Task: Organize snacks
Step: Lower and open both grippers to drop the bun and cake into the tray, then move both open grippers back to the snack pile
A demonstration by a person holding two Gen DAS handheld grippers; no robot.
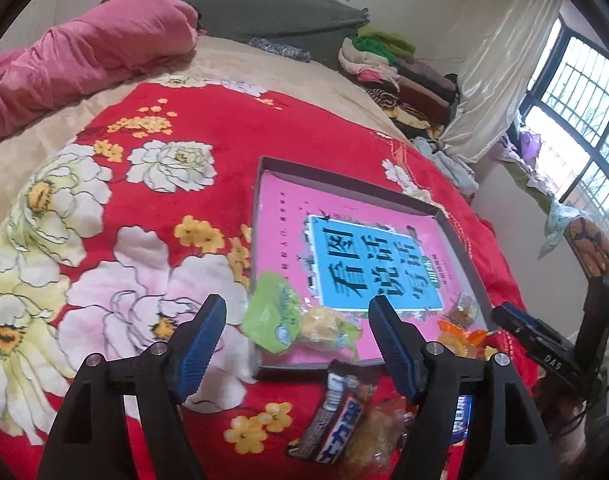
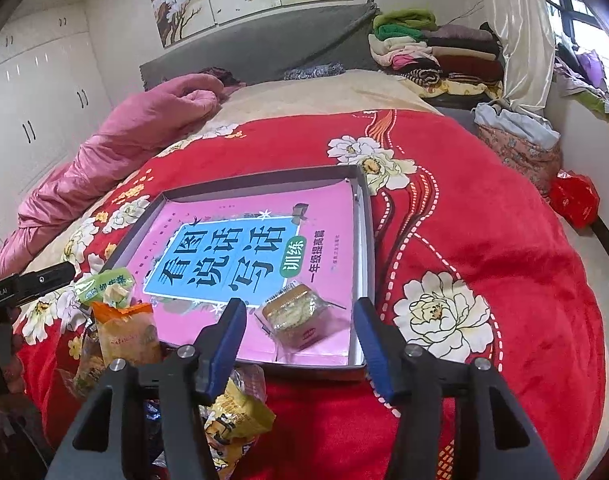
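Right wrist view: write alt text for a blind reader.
An open right gripper hovers over a clear-wrapped cake lying in a shallow tray lined with a pink book, on a red floral blanket. More snack packets crowd the tray's near left corner.

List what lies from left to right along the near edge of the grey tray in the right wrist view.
Green snack packet → orange snack packet → blue-padded left finger of the right gripper → clear-wrapped brown cake on the pink book → blue-padded right finger → red floral blanket.
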